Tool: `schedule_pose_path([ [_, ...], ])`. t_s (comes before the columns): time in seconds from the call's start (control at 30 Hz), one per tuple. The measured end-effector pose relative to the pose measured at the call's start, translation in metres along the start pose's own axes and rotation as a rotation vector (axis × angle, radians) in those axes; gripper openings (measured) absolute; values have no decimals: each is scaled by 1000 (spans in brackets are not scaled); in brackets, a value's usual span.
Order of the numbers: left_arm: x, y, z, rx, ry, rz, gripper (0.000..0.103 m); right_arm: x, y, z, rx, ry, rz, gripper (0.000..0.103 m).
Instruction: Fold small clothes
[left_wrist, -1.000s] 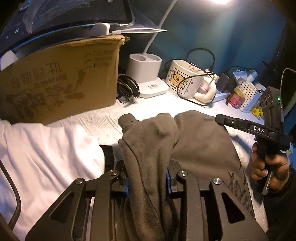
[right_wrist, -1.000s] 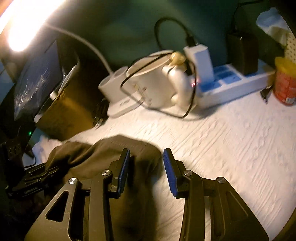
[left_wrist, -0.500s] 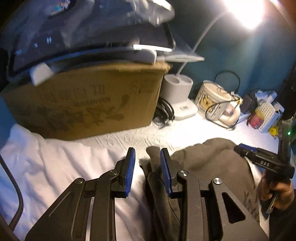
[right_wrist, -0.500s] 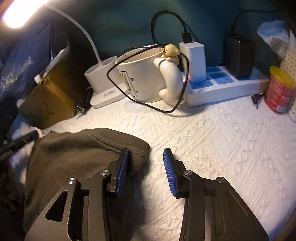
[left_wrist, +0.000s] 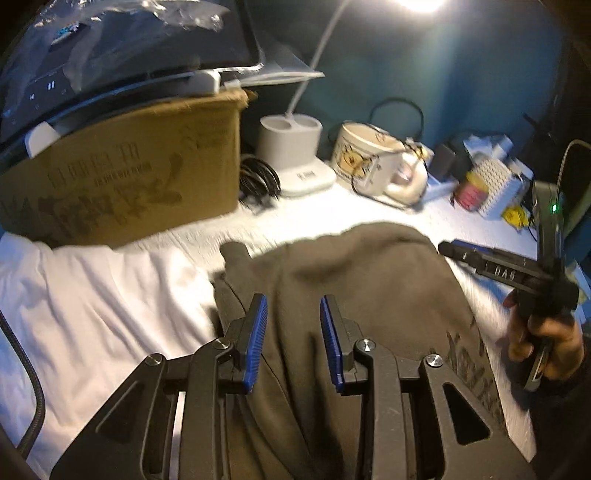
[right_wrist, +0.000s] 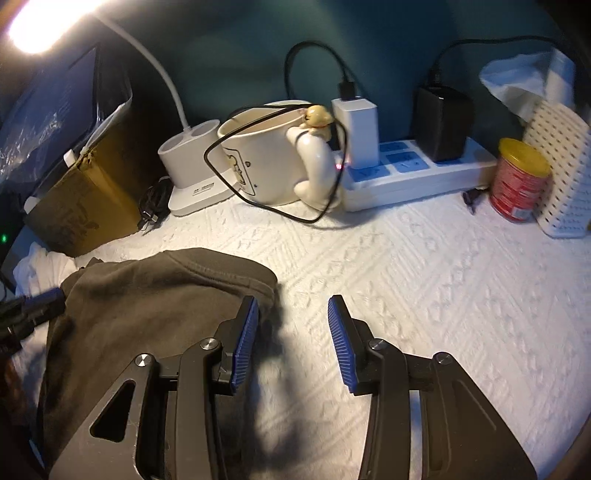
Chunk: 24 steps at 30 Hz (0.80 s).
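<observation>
A grey-brown garment (left_wrist: 369, 280) with a dark print lies folded on the white textured cover (right_wrist: 424, 280). My left gripper (left_wrist: 293, 343) hovers over its near part with the jaws apart and no cloth pinched; only the flat garment shows in the gap. My right gripper (right_wrist: 291, 343) is at the garment's (right_wrist: 147, 295) right edge. Its jaws are opening, with only bare cover between them, and its left finger overlaps the hem. In the left wrist view a hand holds the right gripper (left_wrist: 448, 248) at the far right.
A white garment (left_wrist: 92, 295) lies left of the grey one. Behind stand a cardboard box (left_wrist: 129, 177), a lamp base (left_wrist: 291, 147), a cream mug (right_wrist: 266, 162) with a looped cable, a power strip (right_wrist: 406, 173), a red can (right_wrist: 517, 181) and a white basket (right_wrist: 557, 166).
My left gripper let go of the raised fold of the grey garment, which now lies flat, and drew back over it. My right gripper's jaws widened a little.
</observation>
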<state>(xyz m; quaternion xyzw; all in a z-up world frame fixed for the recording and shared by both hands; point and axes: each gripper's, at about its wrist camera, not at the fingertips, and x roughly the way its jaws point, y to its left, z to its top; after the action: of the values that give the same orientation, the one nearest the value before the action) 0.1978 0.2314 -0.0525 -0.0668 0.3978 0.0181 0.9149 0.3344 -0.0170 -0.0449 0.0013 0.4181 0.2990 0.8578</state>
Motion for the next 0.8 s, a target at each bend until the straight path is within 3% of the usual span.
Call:
schedule_pose_path([
  [0.3,-17,-2,-16,-15,-11,1,29,-27,-11,-24,37,-1,31,42],
  [0.8,-38,-14,-45,-7,-43,-42,29,-57,10,-78,31,14,110,40],
])
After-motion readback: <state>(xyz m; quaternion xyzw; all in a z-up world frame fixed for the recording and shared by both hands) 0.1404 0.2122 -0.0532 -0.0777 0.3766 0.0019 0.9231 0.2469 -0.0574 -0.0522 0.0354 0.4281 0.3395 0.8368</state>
